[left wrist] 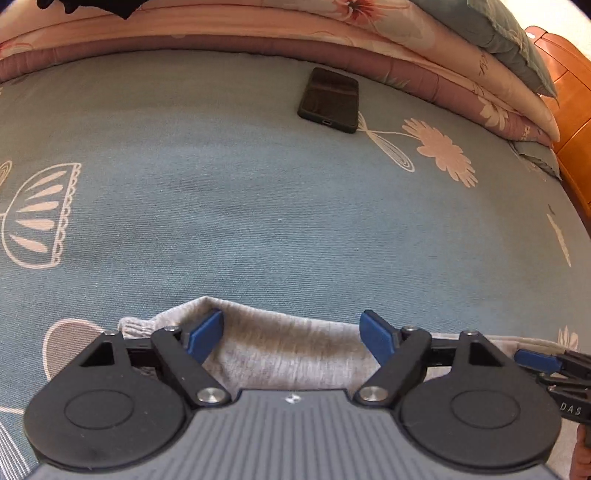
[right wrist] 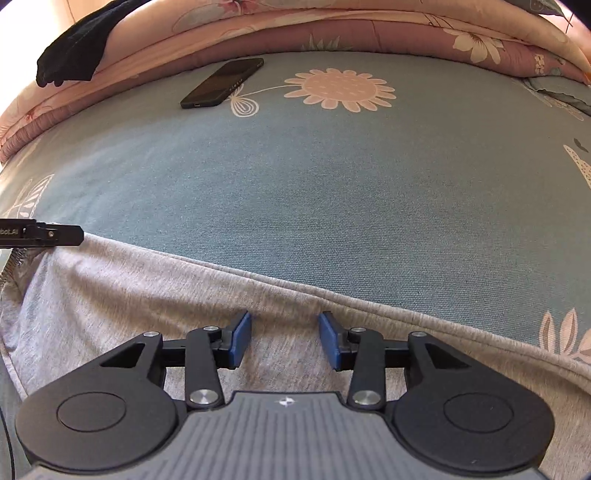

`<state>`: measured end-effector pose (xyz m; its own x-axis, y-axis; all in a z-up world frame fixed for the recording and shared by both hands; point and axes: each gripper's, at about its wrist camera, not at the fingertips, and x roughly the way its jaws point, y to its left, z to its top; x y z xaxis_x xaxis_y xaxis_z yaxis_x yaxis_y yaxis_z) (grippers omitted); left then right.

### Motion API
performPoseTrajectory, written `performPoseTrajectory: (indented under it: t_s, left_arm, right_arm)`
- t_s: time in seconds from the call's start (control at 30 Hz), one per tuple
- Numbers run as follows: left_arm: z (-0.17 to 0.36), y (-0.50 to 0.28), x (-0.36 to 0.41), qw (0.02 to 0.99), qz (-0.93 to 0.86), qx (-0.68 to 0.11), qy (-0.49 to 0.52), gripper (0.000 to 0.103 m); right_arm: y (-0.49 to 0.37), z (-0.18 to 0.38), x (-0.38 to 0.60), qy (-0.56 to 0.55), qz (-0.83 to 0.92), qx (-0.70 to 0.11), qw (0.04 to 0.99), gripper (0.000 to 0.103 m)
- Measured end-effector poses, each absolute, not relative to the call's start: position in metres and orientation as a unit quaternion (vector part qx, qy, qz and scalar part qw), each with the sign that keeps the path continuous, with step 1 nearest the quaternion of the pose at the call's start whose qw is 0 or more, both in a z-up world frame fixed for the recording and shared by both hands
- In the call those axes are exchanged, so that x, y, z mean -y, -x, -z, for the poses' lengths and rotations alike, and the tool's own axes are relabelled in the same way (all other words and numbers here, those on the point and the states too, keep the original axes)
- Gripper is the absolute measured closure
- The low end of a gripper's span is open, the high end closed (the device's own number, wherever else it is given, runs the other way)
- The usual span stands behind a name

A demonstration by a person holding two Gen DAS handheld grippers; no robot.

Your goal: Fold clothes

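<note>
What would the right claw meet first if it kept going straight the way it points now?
Most likely the grey garment: the right claw is open and angled down over it, fabric directly between its pads. How near it is remains unclear.

Grey garment; teal floral bedsheet; seemingly black phone

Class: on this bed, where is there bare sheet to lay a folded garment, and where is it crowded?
Free: the wide sheet between the grey garment and the phone, and right of the phone around the printed flower. Crowded: the near edge, where both open tools hover over the garment, and the far edge, with the phone by the quilts.
</note>
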<state>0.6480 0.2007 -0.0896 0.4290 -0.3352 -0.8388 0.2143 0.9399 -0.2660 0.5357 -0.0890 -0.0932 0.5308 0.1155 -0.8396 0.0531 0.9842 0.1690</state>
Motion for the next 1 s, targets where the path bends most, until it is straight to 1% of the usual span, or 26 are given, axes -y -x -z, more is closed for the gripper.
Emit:
performPoseTrajectory:
  t_s: [0.1, 0.17, 0.23, 0.33, 0.4, 0.5, 0.57, 0.67, 0.8, 0.87, 1.0]
  left_arm:
    - [0.071, -0.628, -0.188, 0.831, 0.222, -0.502, 0.087, 0.022]
    - [0.07, -0.616, -0.173, 0.814, 0.263, -0.509, 0.096, 0.021]
    - [0.08, -0.609, -0.15, 0.792, 0.297, -0.525, 0.093, 0.021]
    - [0.1, -0.611, -0.127, 0.8, 0.28, -0.527, 0.067, 0.021]
    - [0.105, -0.615, -0.128, 0.827, 0.239, -0.506, 0.06, 0.022]
    - [0.098, -0.616, -0.137, 0.84, 0.191, -0.501, 0.082, 0.023]
    - [0.089, -0.609, -0.135, 0.835, 0.206, -0.503, 0.087, 0.022]
    - [0.073, -0.581, -0.114, 0.831, 0.25, -0.495, 0.046, 0.022]
    - [0.068, -0.527, -0.066, 0.805, 0.331, -0.491, -0.013, 0.022]
    - [0.074, -0.499, -0.042, 0.79, 0.363, -0.493, -0.042, 0.022]
    - [0.088, -0.453, -0.006, 0.76, 0.396, -0.511, -0.076, 0.022]
  right_arm:
    - [-0.517, 0.083, 0.093, -0.108, -0.019, -0.475, 0.873, 0.055]
    - [-0.498, 0.078, 0.095, -0.116, -0.022, -0.474, 0.873, 0.052]
    - [-0.481, 0.077, 0.095, -0.113, -0.023, -0.477, 0.871, 0.051]
    - [-0.46, 0.081, 0.094, -0.103, -0.023, -0.484, 0.868, 0.049]
    - [-0.449, 0.085, 0.094, -0.101, -0.022, -0.491, 0.865, 0.044]
    - [-0.434, 0.089, 0.1, -0.112, -0.021, -0.5, 0.859, 0.044]
    - [-0.425, 0.09, 0.108, -0.122, -0.017, -0.501, 0.857, 0.044]
    - [-0.411, 0.081, 0.129, -0.128, 0.0, -0.487, 0.864, 0.044]
    - [-0.389, 0.065, 0.176, -0.122, 0.042, -0.473, 0.872, 0.044]
    - [-0.376, 0.057, 0.205, -0.089, 0.071, -0.465, 0.878, 0.045]
    - [-0.351, 0.049, 0.264, 0.021, 0.131, -0.462, 0.877, 0.046]
